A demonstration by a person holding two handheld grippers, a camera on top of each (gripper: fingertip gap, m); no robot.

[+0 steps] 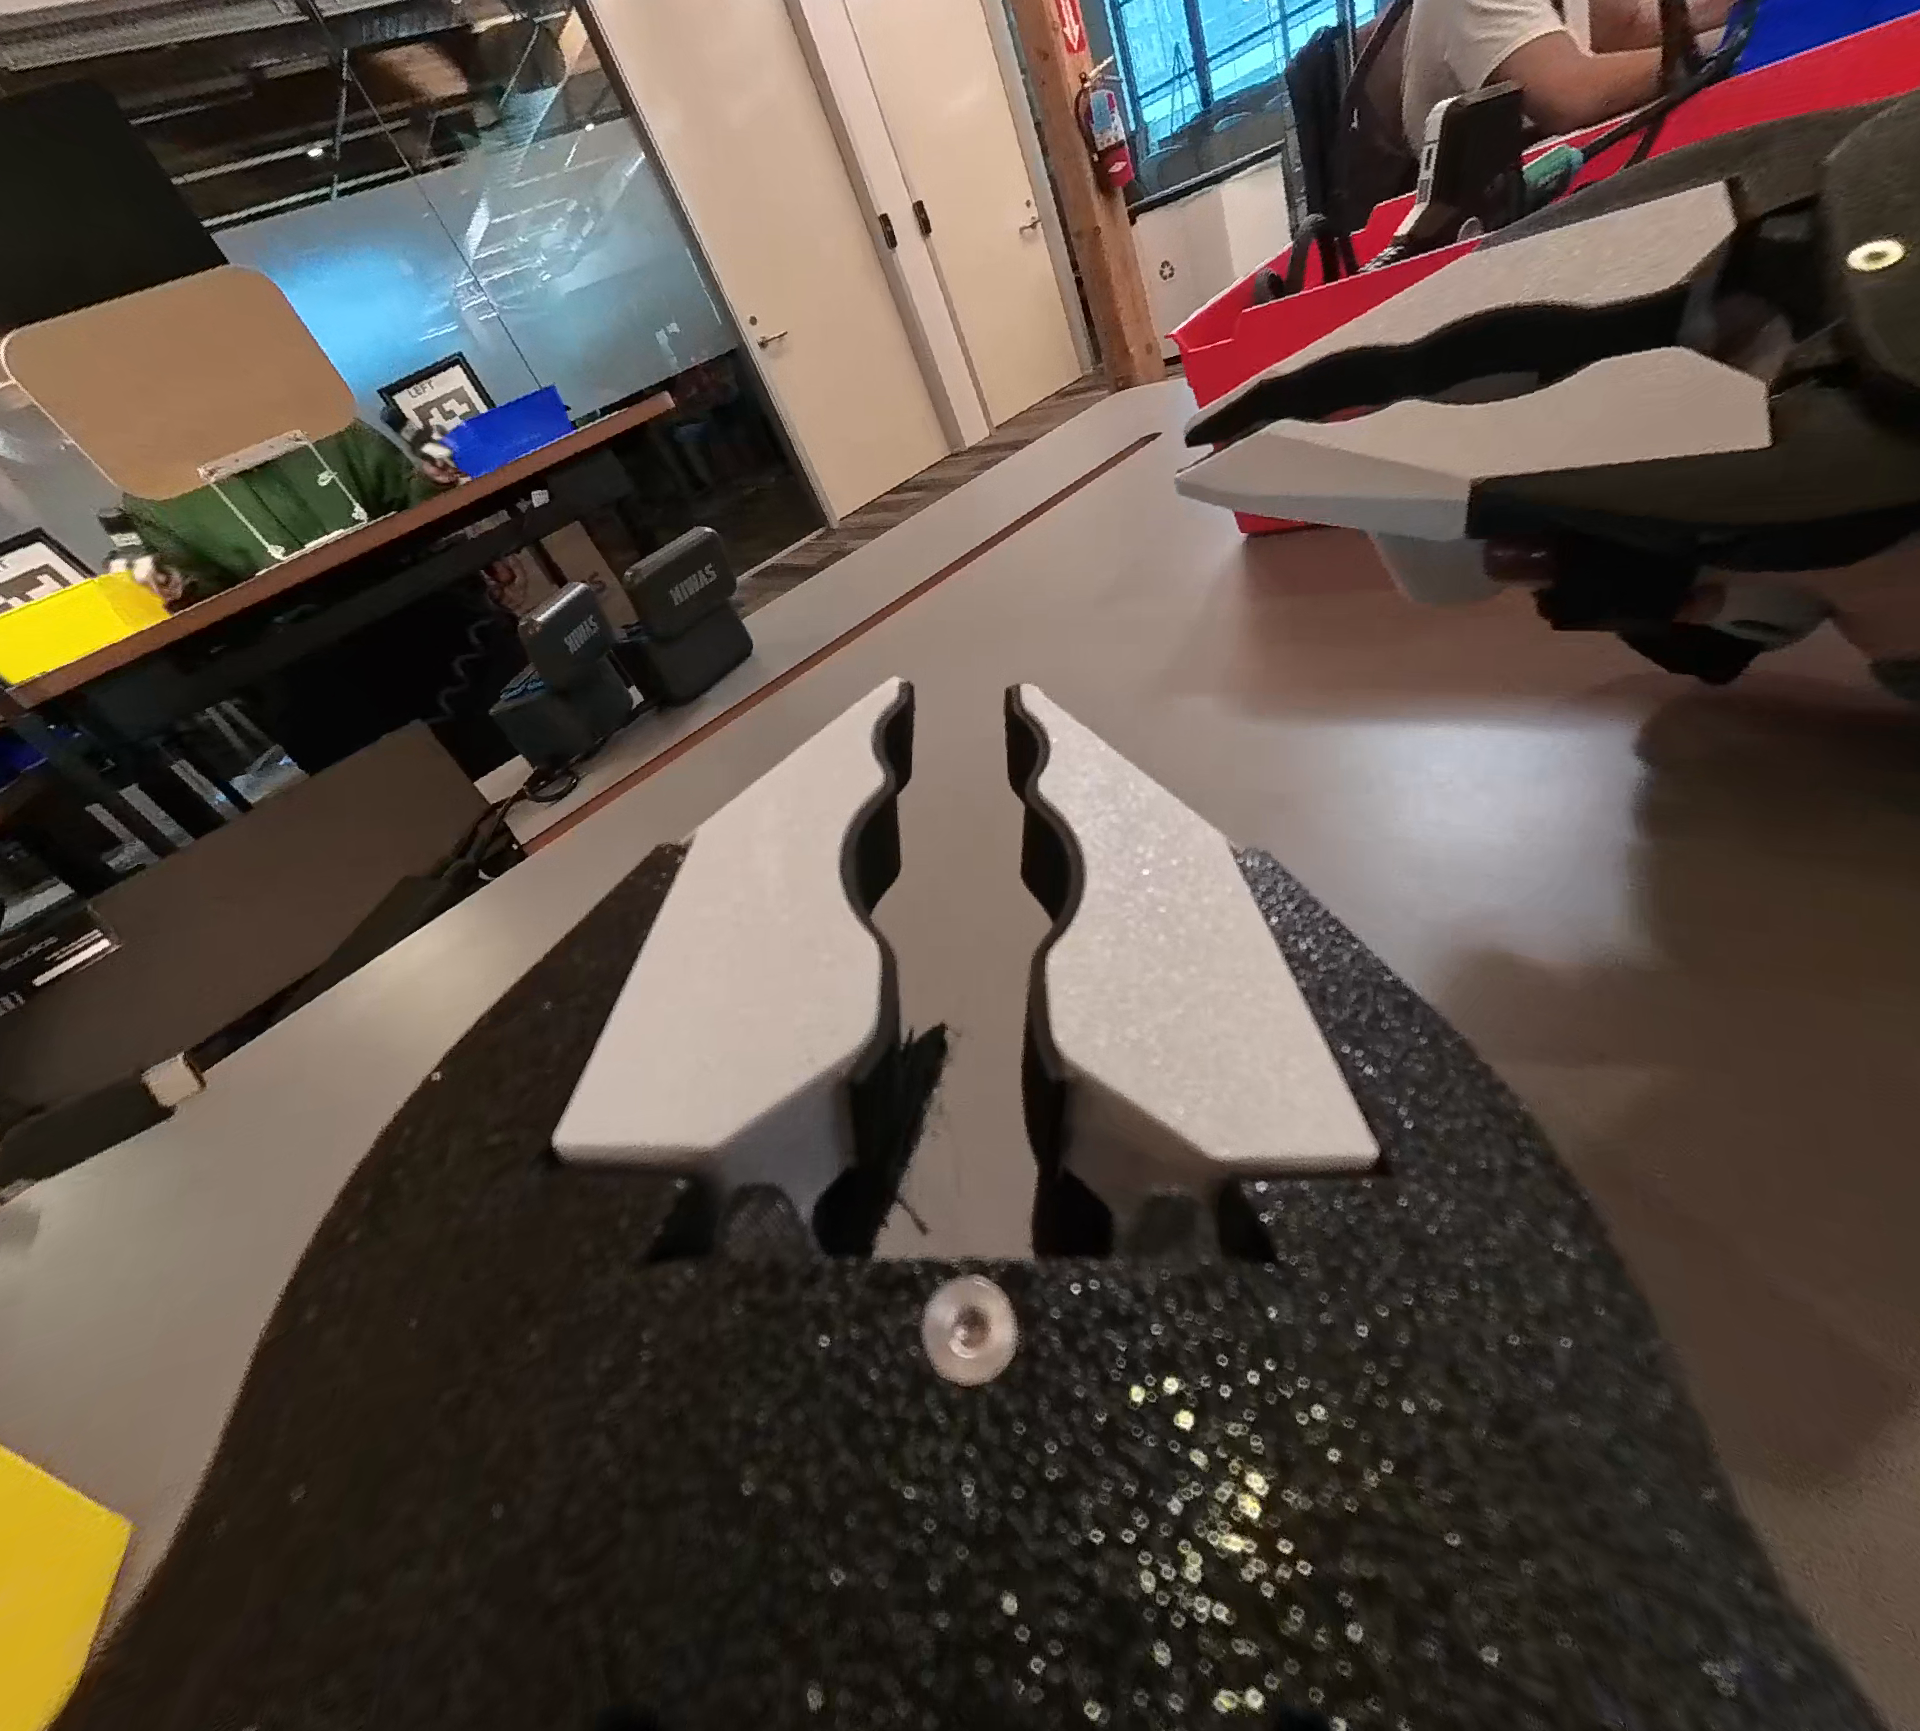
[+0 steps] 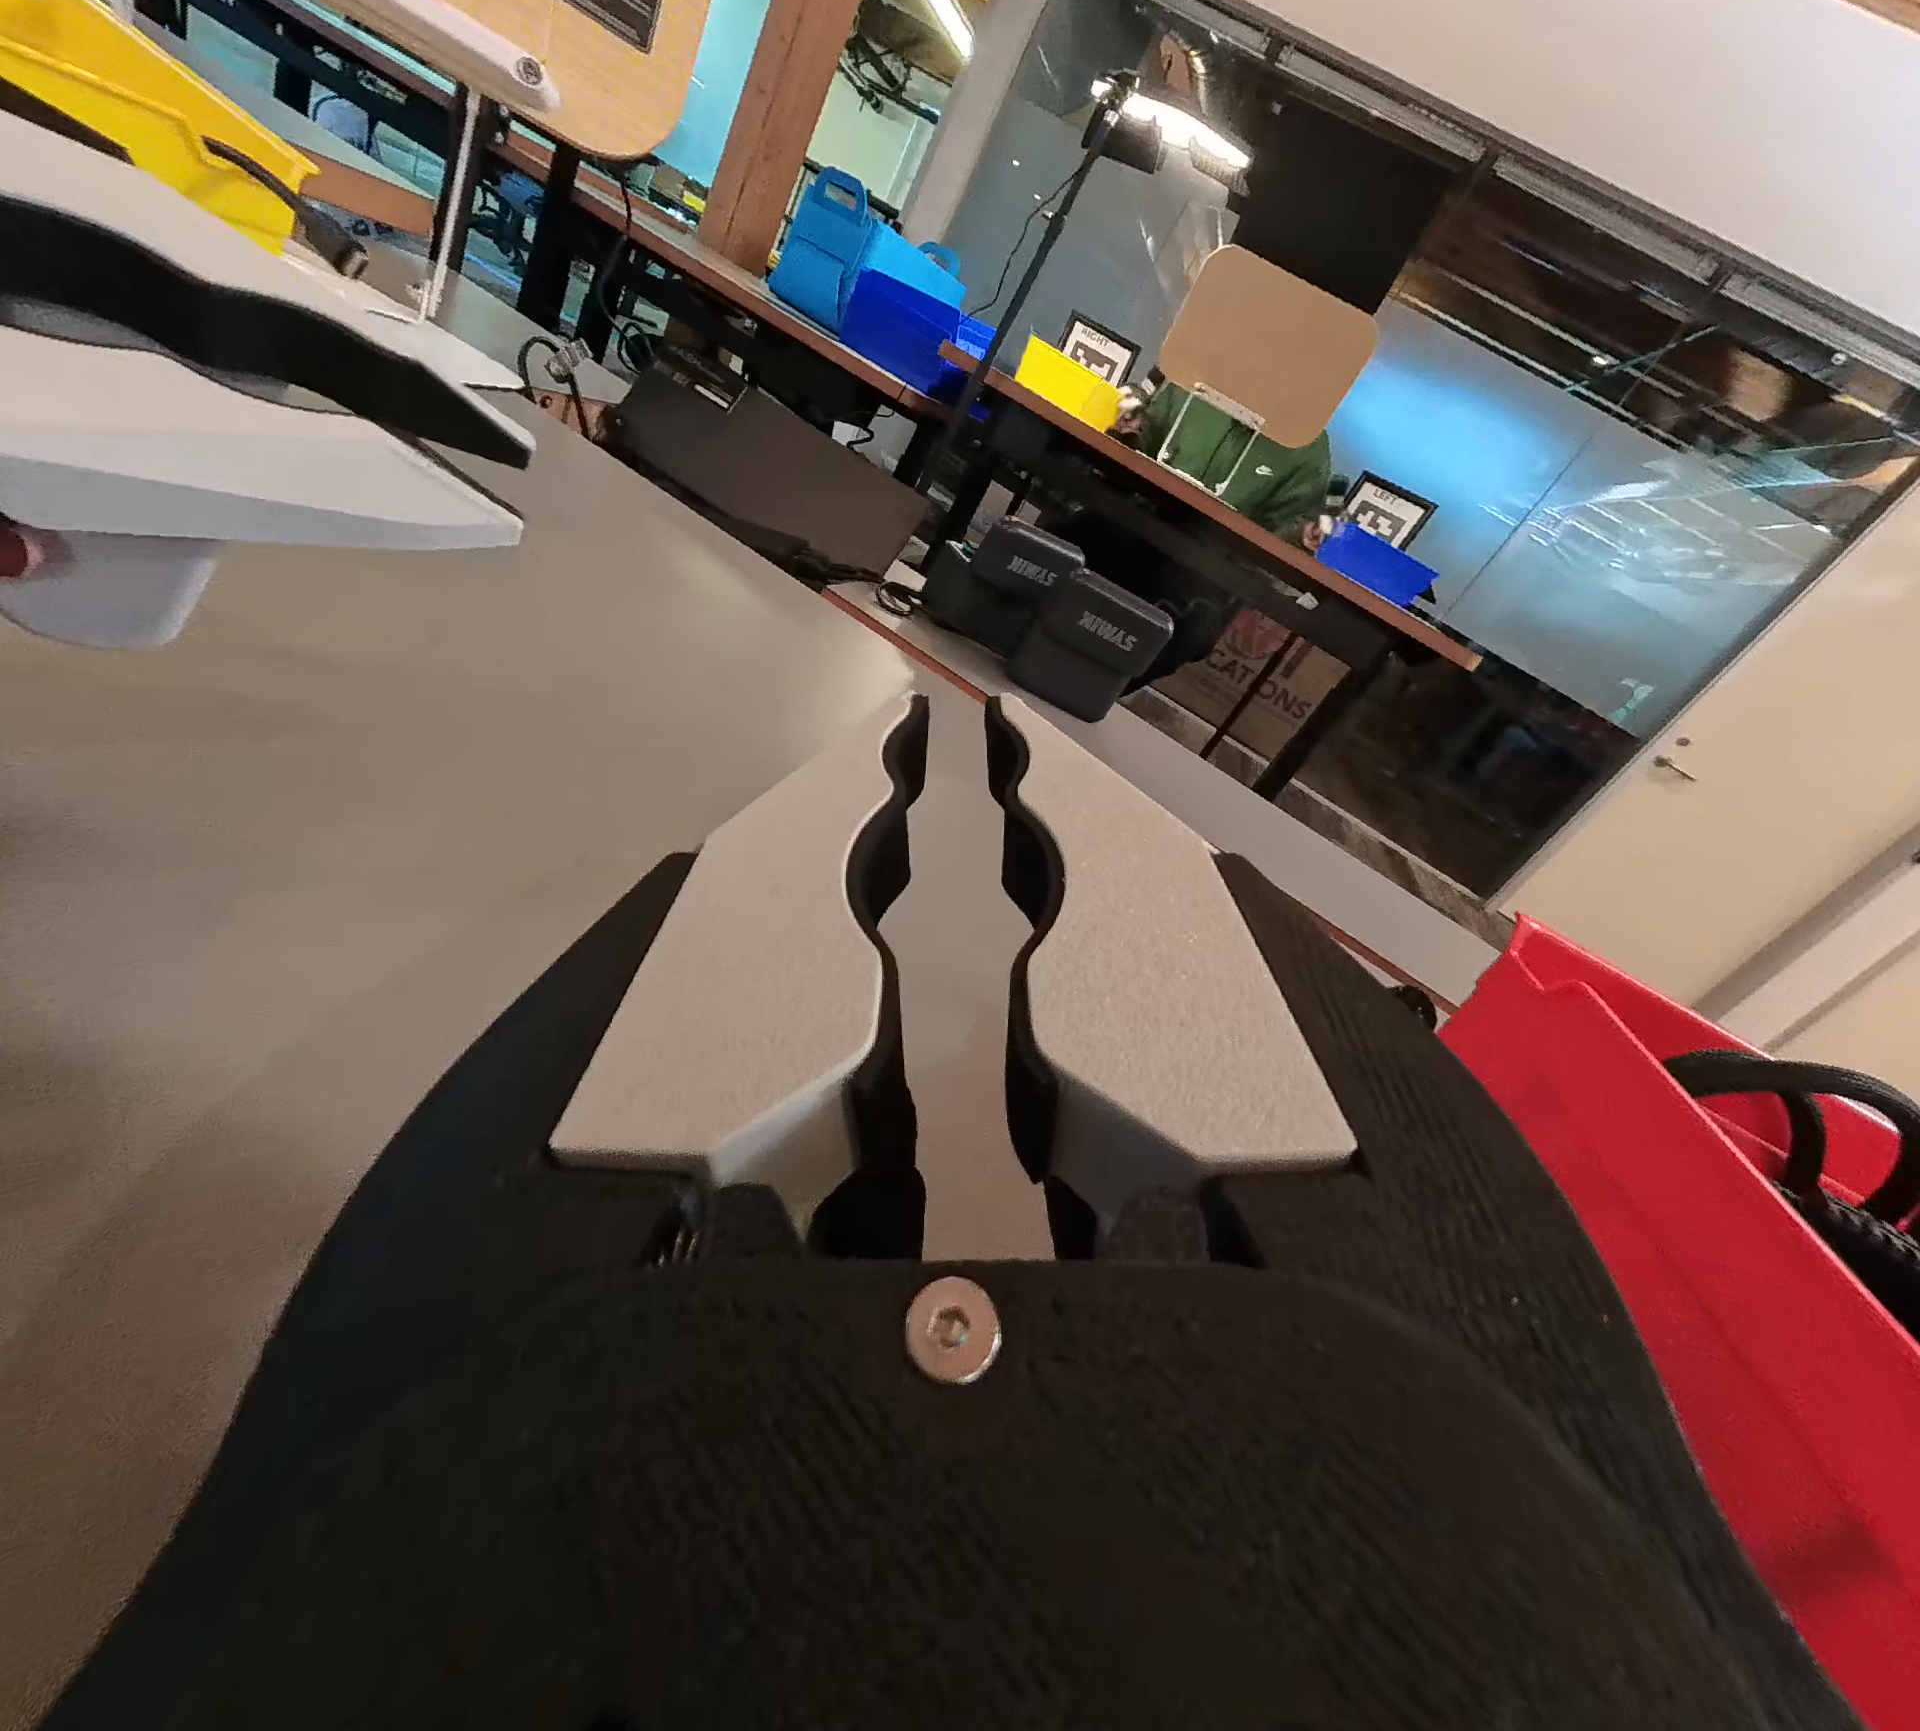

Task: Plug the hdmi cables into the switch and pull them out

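Left tongs (image 1: 958,713): two pale grey, fine-grained fingers (image 1: 758,943) with wavy black inner pads, set in a rough, glittering black body. They stand apart with nothing between them; bare desk (image 1: 1351,902) shows through the gap. A tuft of black fibre sits at the root of the left finger.

Right tongs (image 2: 954,715): same build, body matte black with layered ridges. Fingers apart by a narrow gap, holding nothing. In the left wrist view the right tongs come in from the right edge, lying low over the desk and pointing left.

Desk: smooth, grey-brown, faintly glossy.

Red bin (image 2: 1714,1266): hard plastic, angular walls, just right of the right tongs. A black braided cable (image 2: 1787,1110) loops inside it; its plug end and its direction cannot be told. The switch is not identifiable in either view.

A yellow bin (image 2: 125,81) stands at the far left.
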